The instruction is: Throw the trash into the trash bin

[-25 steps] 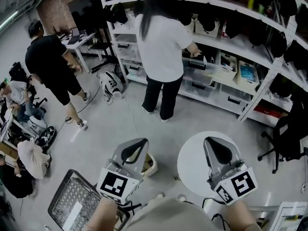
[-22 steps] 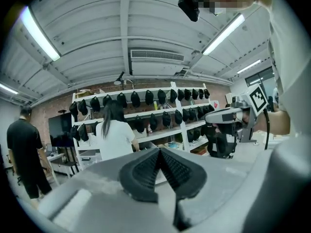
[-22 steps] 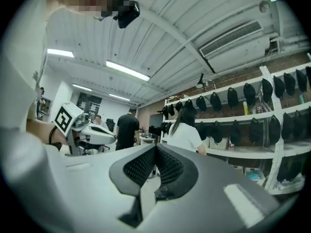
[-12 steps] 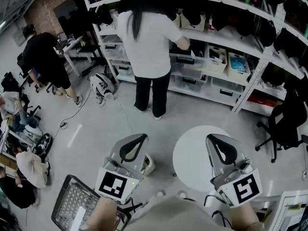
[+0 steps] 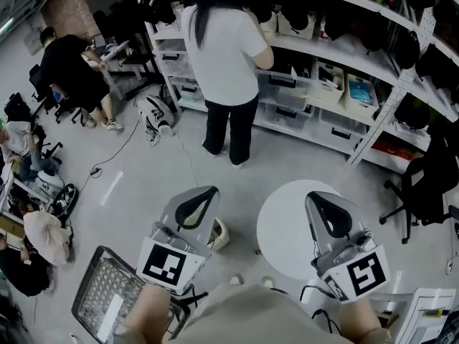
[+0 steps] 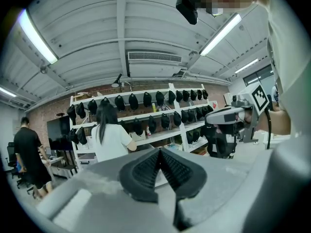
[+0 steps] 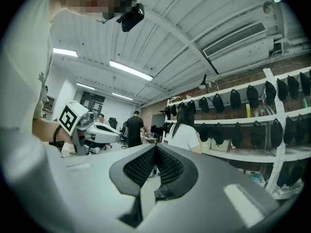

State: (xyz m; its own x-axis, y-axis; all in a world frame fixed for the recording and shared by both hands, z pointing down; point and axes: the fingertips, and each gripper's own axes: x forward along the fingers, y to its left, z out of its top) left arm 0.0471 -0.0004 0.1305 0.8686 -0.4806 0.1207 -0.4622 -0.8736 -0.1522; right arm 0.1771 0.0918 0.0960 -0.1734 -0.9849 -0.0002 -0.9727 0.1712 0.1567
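Holding as a second ago: left hand-held gripper [image 5: 203, 194] and right hand-held gripper [image 5: 319, 201] level, both closed on nothing; no trash carried, small floor bin [image 5: 221, 233] below

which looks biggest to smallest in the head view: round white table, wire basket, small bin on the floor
1-2. round white table and wire basket: look alike, both partly covered, so unranked.
3. small bin, half hidden behind the left gripper.
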